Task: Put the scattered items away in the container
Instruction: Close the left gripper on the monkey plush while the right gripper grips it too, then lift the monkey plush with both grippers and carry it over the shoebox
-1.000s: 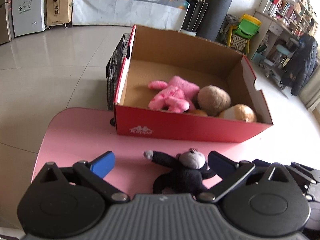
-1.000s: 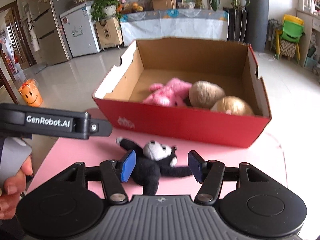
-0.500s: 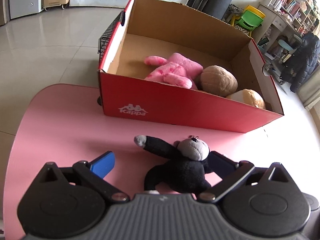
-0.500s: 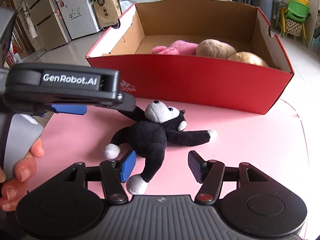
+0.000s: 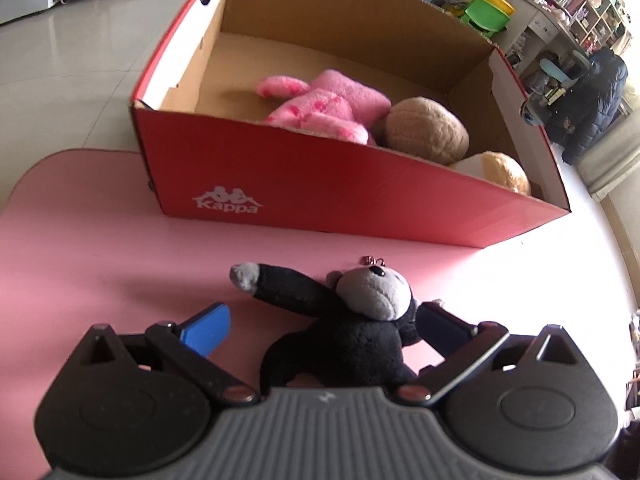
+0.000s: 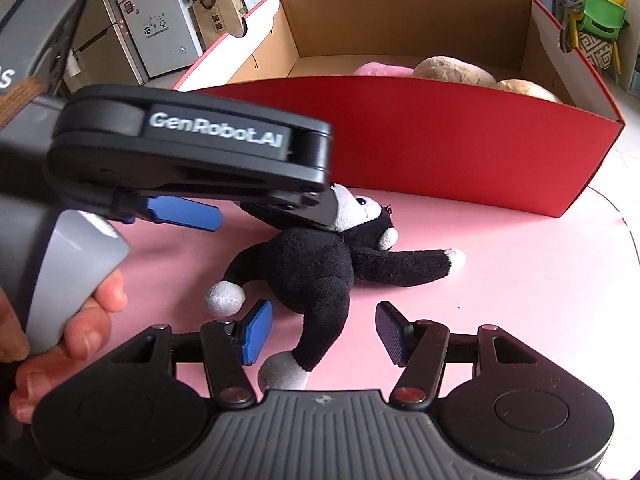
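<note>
red box (image 5: 360,196) just behind monkey (image 5: 352,320)

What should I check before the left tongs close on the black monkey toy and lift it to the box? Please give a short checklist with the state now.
1. Left tongs open wide enough: ok, blue pads apart on both sides of the monkey.
2. Black monkey toy between the left pads: ok, the body lies between them on the pink table.
3. Right tongs out of the way: not ok, they are open around the monkey's leg.
4. Free space in the red box: ok, bare floor at the left beside the pink plush.
5. Firm contact of the pads on the toy: cannot tell.
</note>
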A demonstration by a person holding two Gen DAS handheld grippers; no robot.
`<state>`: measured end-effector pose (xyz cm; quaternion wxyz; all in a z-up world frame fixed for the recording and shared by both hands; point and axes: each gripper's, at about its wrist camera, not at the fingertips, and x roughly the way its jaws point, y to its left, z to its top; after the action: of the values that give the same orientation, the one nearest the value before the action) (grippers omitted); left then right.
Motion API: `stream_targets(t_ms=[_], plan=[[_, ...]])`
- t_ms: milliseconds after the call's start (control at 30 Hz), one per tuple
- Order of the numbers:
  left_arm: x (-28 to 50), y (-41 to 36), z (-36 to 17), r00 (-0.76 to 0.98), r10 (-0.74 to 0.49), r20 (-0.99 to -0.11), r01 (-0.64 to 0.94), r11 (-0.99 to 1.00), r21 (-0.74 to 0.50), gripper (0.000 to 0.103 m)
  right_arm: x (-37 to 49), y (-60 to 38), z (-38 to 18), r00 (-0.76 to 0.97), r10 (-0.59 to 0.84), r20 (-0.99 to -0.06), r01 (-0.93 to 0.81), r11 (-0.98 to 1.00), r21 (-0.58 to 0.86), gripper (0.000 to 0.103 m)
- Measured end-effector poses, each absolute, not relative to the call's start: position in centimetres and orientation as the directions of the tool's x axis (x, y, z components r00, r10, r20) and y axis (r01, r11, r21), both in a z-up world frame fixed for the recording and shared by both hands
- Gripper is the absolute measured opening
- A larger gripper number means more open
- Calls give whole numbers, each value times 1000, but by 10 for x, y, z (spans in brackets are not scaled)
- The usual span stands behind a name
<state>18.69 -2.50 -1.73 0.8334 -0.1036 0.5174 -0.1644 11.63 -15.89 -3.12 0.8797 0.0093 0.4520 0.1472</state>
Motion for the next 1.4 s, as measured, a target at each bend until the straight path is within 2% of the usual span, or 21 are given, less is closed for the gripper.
stream_targets(t_ms=[67, 133, 333, 400, 433, 533, 733, 1133, 1400], plan=[[190, -26, -22, 398, -393, -829, 163, 920, -357, 103, 117, -159, -34, 549, 263, -793, -245, 958, 149, 57], [192, -28, -27, 387, -398, -832, 158, 917, -365, 103, 119, -160, -37, 549, 259, -795, -236, 960, 150, 49], [194, -35, -40, 359, -404, -841, 171, 915, -366, 103, 119, -158, -41, 547, 277, -790, -245, 955, 165, 41], [193, -38, -44, 353, -398, -846, 177, 917, -358, 103, 118, -156, -41, 546, 288, -787, -264, 951, 164, 30], [192, -38, -43, 356, -400, -845, 179, 916, -358, 103, 118, -155, -41, 544, 292, -787, -270, 949, 165, 28], [191, -39, -41, 363, -405, -839, 187, 914, -360, 101, 118, -155, -38, 546, 291, -786, -277, 948, 159, 26], [187, -39, -37, 377, -414, -829, 202, 910, -363, 91, 116, -155, -34, 552, 299, -778, -291, 944, 156, 23], [177, -27, -15, 414, -442, -796, 194, 897, -397, 91, 101, -152, -7, 585, 312, -749, -345, 931, 119, 22], [153, -17, 29, 487, -426, -763, 214, 905, -369, 91, 85, -143, 24, 633, 346, -693, -402, 911, 89, 22]])
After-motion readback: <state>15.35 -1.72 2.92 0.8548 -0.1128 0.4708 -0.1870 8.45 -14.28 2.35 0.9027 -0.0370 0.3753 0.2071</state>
